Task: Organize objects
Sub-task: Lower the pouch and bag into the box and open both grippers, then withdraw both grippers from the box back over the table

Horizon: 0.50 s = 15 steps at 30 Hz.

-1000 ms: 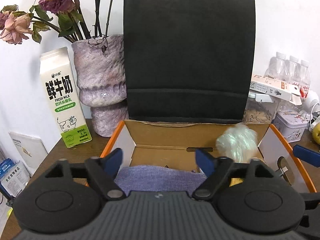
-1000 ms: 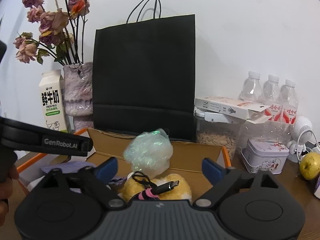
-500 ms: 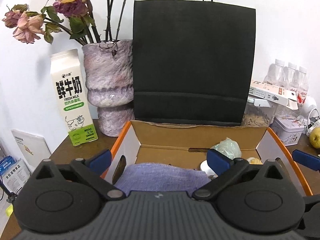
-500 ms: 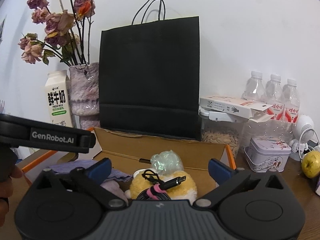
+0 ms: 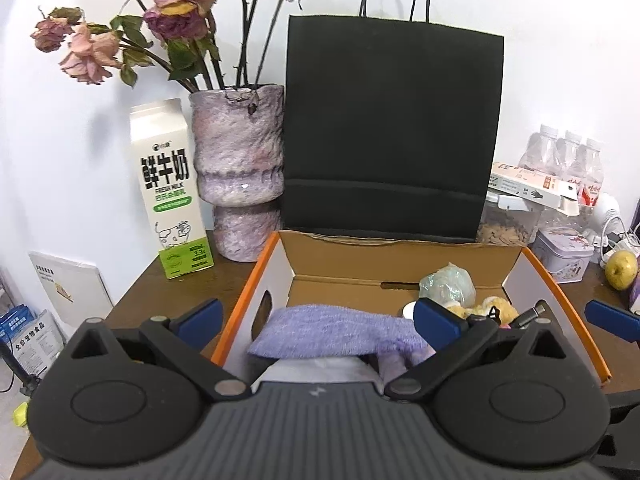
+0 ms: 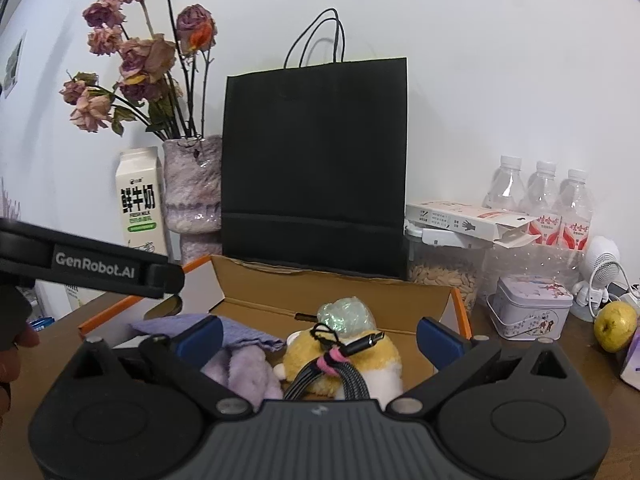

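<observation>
An open cardboard box point(image 5: 280, 264) with orange edges sits on the brown table. In it lie a folded purple towel point(image 5: 332, 332), a crumpled clear plastic wrap point(image 5: 448, 284), a yellow plush toy point(image 6: 384, 356) and a braided cable point(image 6: 344, 356) with a pink band on top of the toy. My left gripper point(image 5: 316, 316) is open and empty above the box's near left side. My right gripper point(image 6: 320, 334) is open and empty above the box's near right side. The box also shows in the right wrist view point(image 6: 400, 300).
A black paper bag point(image 5: 392, 136) stands right behind the box. A milk carton point(image 5: 170, 192) and a purple vase point(image 5: 240, 172) with dried roses stand at back left. A seed jar point(image 6: 444, 272), a tin point(image 6: 532, 304), water bottles point(image 6: 540, 196) and a pear point(image 6: 614, 326) are at right.
The plastic wrap has dropped from mid-air into the box and lies beside the plush toy. Both grippers have pulled back and up from the box, still open.
</observation>
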Each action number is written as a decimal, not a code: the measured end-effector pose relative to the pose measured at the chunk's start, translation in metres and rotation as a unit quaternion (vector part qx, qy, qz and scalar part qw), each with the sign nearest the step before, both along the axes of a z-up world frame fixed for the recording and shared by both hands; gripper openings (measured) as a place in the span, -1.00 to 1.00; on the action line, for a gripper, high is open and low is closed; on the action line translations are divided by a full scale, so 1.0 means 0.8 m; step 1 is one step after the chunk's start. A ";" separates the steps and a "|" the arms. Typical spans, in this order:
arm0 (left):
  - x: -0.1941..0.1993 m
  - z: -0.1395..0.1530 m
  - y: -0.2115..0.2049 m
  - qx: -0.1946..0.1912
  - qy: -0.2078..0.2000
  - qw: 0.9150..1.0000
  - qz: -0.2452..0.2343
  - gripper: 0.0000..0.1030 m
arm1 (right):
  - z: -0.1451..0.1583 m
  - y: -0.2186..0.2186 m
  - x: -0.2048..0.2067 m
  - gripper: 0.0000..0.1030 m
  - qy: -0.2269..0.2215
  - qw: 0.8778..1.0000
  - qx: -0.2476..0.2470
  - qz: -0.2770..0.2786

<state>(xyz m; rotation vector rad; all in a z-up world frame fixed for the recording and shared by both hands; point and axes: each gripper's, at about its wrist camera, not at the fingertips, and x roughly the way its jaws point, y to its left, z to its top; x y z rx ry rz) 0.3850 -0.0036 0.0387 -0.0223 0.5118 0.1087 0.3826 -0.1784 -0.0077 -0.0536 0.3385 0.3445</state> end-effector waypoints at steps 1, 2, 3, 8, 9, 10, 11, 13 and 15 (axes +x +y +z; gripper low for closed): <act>-0.005 0.001 0.002 -0.001 0.000 1.000 0.000 1.00 | 0.000 0.000 -0.004 1.00 0.000 1.000 0.000 0.001; -0.010 0.002 0.003 -0.001 0.000 1.000 0.000 1.00 | 0.001 0.000 -0.010 1.00 -0.001 1.000 -0.001 0.002; -0.015 0.003 0.004 -0.001 -0.001 1.000 0.001 1.00 | 0.001 0.000 -0.014 1.00 -0.001 1.000 -0.001 0.003; -0.043 0.009 0.011 0.001 -0.002 1.000 0.003 1.00 | 0.003 0.002 -0.039 1.00 -0.003 1.000 -0.001 0.007; -0.048 0.010 0.012 0.001 -0.003 1.000 0.004 1.00 | 0.004 0.003 -0.044 1.00 -0.003 1.000 -0.001 0.008; -0.054 0.011 0.013 0.000 -0.004 1.000 0.004 1.00 | 0.004 0.003 -0.049 1.00 -0.003 1.000 0.000 0.009; -0.060 0.013 0.015 0.000 -0.004 1.000 0.005 1.00 | 0.004 0.003 -0.055 1.00 -0.003 1.000 0.000 0.009; -0.072 0.016 0.017 0.002 -0.006 1.000 0.006 1.00 | 0.005 0.004 -0.066 1.00 -0.003 1.000 0.001 0.010; -0.085 0.017 0.019 0.003 -0.006 1.000 0.006 1.00 | 0.005 0.006 -0.078 1.00 -0.002 1.000 0.002 0.011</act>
